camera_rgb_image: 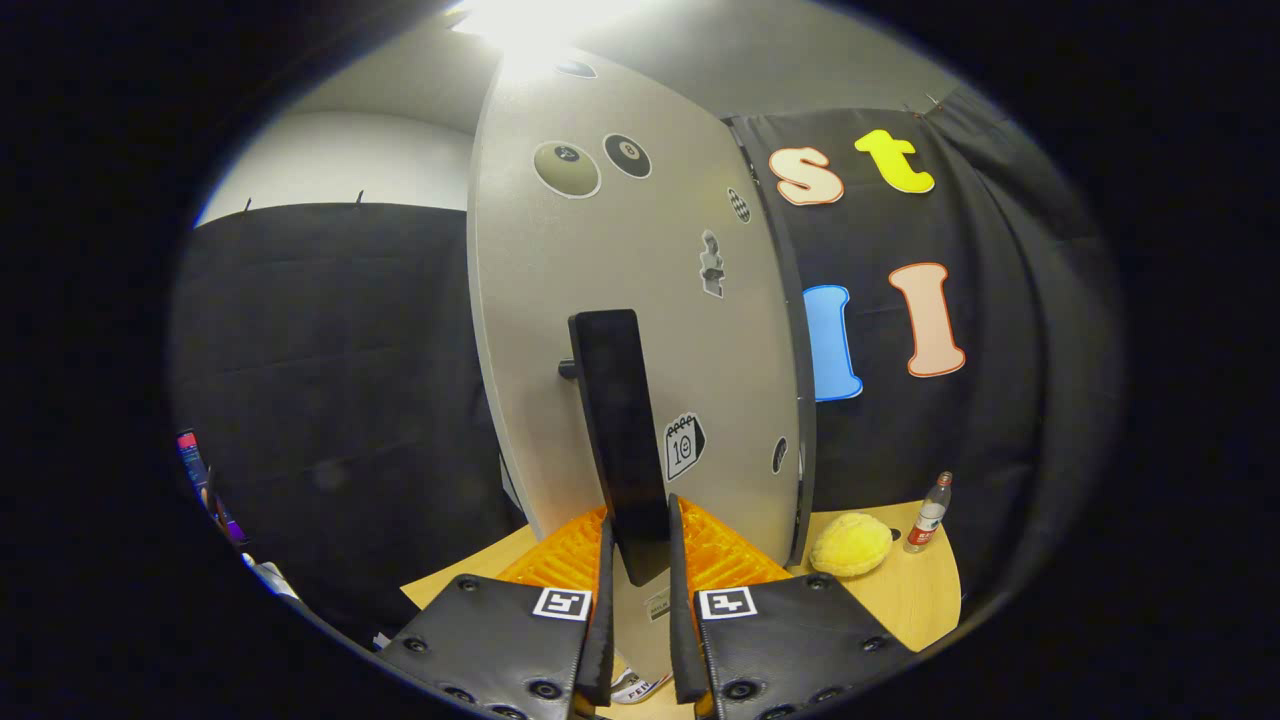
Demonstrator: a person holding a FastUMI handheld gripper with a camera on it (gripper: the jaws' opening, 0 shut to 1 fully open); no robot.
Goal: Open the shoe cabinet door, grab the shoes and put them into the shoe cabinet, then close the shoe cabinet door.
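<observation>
- The gripper sits low in the middle of the frame, its jaws closed in on the black handle of the shoe cabinet door; both fingers look pressed against the handle's lower end, one on each side.
- The handle is a long, flat, upright bar standing off the door on a short peg at its left side, and it runs up from between the fingers to about mid-frame.
- The door is a pale grey panel filling the centre of the frame, from the fingers up to a bright glare of light at the top. Several stickers are dotted over it, two round ones near the top and one just right of the handle.
- Whether the door is fully closed or slightly ajar, I cannot tell.
- To the lower right, on the wooden table, lies a fluffy yellow slipper, close beside the door's right edge.
- Just right of the slipper stands a small clear bottle, upright.
</observation>
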